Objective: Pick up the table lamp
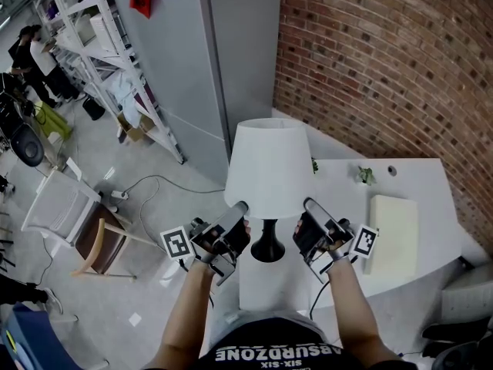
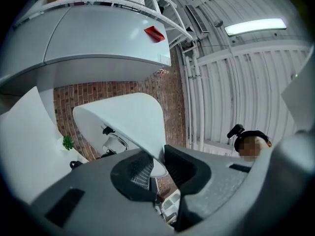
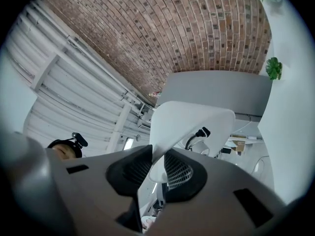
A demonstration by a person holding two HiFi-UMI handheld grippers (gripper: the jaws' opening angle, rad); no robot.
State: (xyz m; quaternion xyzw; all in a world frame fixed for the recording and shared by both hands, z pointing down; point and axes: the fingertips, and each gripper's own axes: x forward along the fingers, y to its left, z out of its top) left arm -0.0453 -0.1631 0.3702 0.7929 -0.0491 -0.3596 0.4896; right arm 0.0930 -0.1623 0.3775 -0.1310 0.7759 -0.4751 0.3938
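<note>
The table lamp has a white cone shade (image 1: 268, 168) on a black stem and a round black base (image 1: 268, 247). It stands upright over the near edge of the white table (image 1: 420, 177); whether the base touches the table I cannot tell. My left gripper (image 1: 240, 209) is shut on the shade's lower rim at its left side. My right gripper (image 1: 308, 204) is shut on the rim at the right. In the left gripper view the shade (image 2: 129, 119) has its thin edge pinched between the dark ribbed pads of the left gripper (image 2: 157, 162). The right gripper view shows the shade (image 3: 194, 118) wedged between the right gripper (image 3: 156, 165) pads.
A cream rectangular block (image 1: 394, 233) and small green plants (image 1: 365, 175) lie on the table to the right. A brick wall (image 1: 385, 60) rises behind it and a tall grey cabinet (image 1: 208, 52) stands at the left. A chair (image 1: 73, 218), floor cables and metal shelving (image 1: 115, 75) are further left.
</note>
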